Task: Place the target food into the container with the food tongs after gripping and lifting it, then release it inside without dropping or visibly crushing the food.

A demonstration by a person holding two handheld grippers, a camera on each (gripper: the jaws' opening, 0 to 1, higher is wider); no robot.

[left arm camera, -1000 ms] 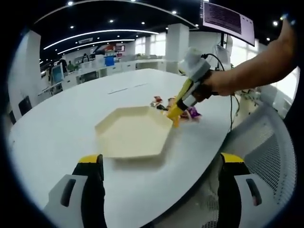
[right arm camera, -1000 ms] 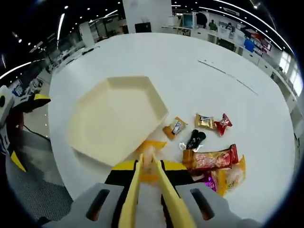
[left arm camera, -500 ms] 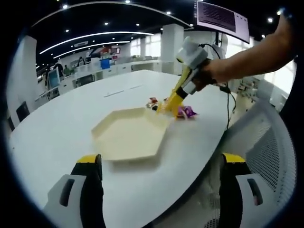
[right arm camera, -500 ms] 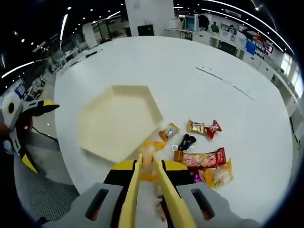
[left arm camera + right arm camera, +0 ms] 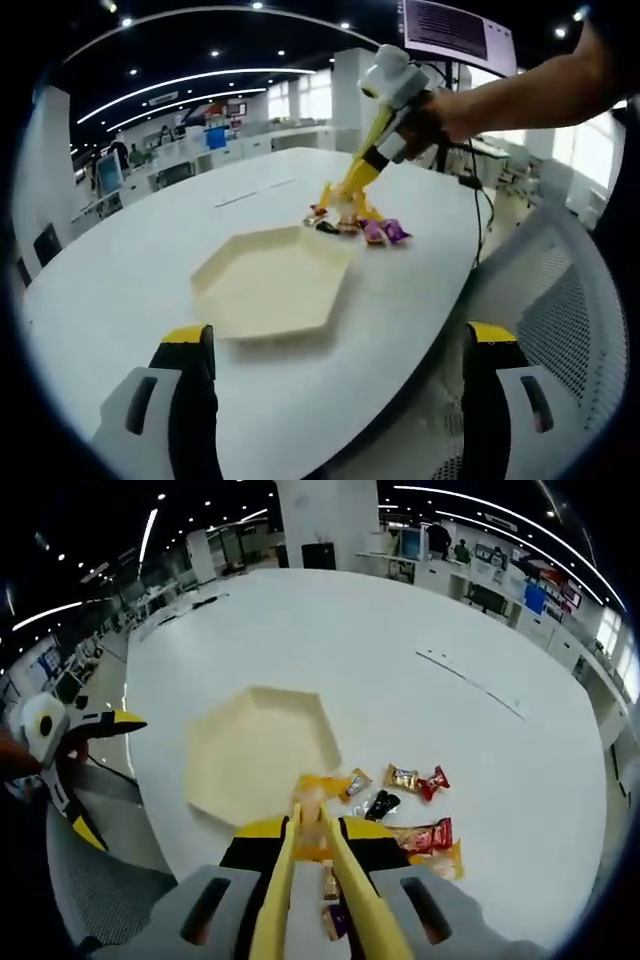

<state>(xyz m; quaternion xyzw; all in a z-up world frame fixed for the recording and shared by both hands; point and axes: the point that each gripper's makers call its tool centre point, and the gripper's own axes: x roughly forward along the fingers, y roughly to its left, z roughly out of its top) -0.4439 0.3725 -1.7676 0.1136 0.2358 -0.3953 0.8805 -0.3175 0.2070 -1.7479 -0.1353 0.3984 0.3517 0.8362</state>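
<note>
Food tongs (image 5: 310,875) clamped in right gripper (image 5: 312,832), tips pinching yellow-wrapped snack (image 5: 318,792); lifted clear for transfer above hexagonal tray (image 5: 255,755) ahead. Left gripper (image 5: 335,345) wide, idle.

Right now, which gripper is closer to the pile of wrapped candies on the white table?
The right gripper. Its yellow tongs hang just above the pile of wrapped candies, gripping one wrapper. The left gripper waits off the table's near edge, beyond the cream hexagonal tray.
</note>
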